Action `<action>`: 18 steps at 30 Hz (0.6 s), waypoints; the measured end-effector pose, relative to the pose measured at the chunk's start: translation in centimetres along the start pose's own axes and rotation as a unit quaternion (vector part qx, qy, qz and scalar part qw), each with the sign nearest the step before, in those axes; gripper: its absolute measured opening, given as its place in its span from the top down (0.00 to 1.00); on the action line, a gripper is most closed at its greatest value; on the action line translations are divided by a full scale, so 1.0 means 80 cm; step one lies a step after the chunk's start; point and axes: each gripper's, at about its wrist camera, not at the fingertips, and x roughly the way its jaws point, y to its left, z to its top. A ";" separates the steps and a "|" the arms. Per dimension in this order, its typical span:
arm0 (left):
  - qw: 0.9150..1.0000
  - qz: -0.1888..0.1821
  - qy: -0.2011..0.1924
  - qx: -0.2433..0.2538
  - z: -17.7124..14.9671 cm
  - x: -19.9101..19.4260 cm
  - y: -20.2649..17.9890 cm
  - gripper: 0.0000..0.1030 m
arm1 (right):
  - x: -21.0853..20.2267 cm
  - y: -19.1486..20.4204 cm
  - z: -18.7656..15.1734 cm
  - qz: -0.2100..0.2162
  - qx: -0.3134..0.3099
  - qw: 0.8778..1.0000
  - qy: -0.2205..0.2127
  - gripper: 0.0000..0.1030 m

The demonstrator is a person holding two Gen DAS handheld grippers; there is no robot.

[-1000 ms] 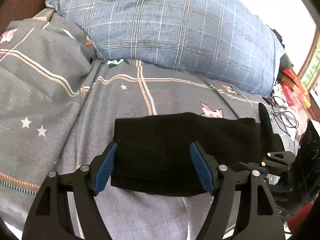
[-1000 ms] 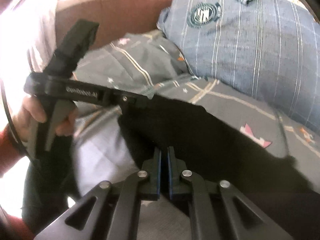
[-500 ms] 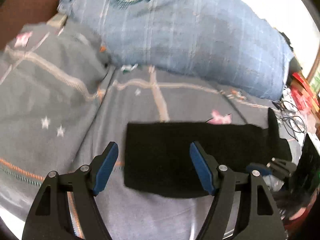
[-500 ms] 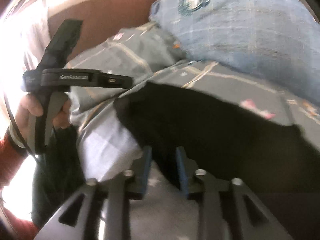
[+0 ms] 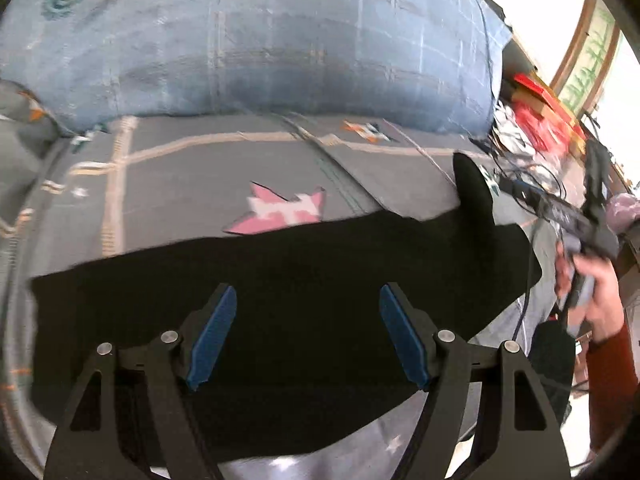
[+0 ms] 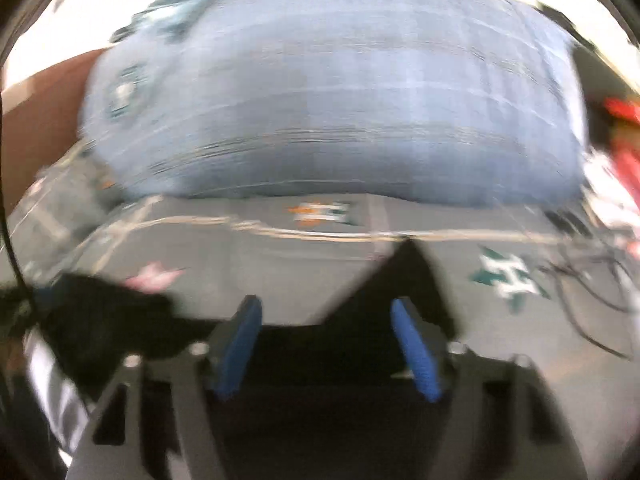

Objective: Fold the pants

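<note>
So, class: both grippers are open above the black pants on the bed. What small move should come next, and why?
Probably lower the right gripper and close it on the upturned corner of the black pants. Both the right and the left gripper stand open and hold nothing, the pants lie as a long band on the grey bedsheet, and one corner sticks up there, so the band looks ready for another fold.

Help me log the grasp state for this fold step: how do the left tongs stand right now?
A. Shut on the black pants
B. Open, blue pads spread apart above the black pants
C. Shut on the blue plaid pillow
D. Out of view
B: the left tongs show both blue pads wide apart, with the black pants lying flat on the bed beneath them, not pinched.
</note>
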 end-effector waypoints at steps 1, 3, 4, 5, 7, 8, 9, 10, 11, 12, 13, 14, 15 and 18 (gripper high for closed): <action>1.000 -0.002 0.006 0.003 -0.001 0.006 -0.005 0.28 | 0.011 -0.023 0.003 -0.015 0.020 1.000 0.014 0.32; 1.000 -0.004 0.017 0.008 -0.002 0.019 -0.013 0.28 | 0.023 -0.052 0.003 -0.030 0.041 0.998 0.022 0.32; 1.000 -0.004 0.020 0.010 -0.004 0.022 -0.015 0.28 | 0.029 -0.067 0.000 -0.039 0.053 0.997 0.028 0.32; 1.000 -0.002 0.022 0.011 -0.005 0.026 -0.016 0.28 | 0.034 -0.075 0.000 -0.041 0.060 0.997 0.032 0.32; 1.000 0.001 0.028 0.011 -0.007 0.031 -0.015 0.28 | 0.047 -0.083 -0.002 -0.026 0.069 0.996 0.040 0.32; 1.000 0.000 0.028 0.008 -0.008 0.030 -0.013 0.28 | 0.055 -0.085 -0.004 -0.016 0.069 0.996 0.047 0.33; 1.000 -0.001 0.026 0.005 -0.008 0.029 -0.012 0.28 | 0.063 -0.084 -0.006 -0.009 0.068 0.996 0.058 0.43; 1.000 -0.004 0.026 0.001 -0.008 0.028 -0.011 0.27 | 0.074 -0.083 -0.009 -0.004 0.068 0.995 0.074 0.55; 1.000 -0.008 0.026 -0.004 -0.007 0.027 -0.009 0.27 | 0.080 -0.083 -0.013 -0.002 0.066 0.994 0.084 0.82; 1.000 -0.009 0.026 -0.008 -0.007 0.026 -0.008 0.27 | 0.076 -0.082 -0.013 -0.008 0.061 0.995 0.075 0.92; 1.000 -0.011 0.027 -0.010 -0.007 0.026 -0.008 0.27 | 0.069 -0.082 -0.012 -0.006 0.059 0.995 0.076 0.95; 0.999 -0.013 0.027 -0.012 -0.008 0.024 -0.006 0.27 | 0.058 -0.082 -0.012 -0.005 0.061 0.996 0.071 0.95; 0.999 -0.014 0.028 -0.013 -0.008 0.024 -0.006 0.27 | 0.042 -0.082 -0.012 -0.008 0.062 0.996 0.058 0.95; 0.999 -0.017 0.026 -0.019 -0.008 0.022 -0.006 0.27 | -0.030 -0.090 -0.017 -0.026 0.062 0.998 0.021 0.95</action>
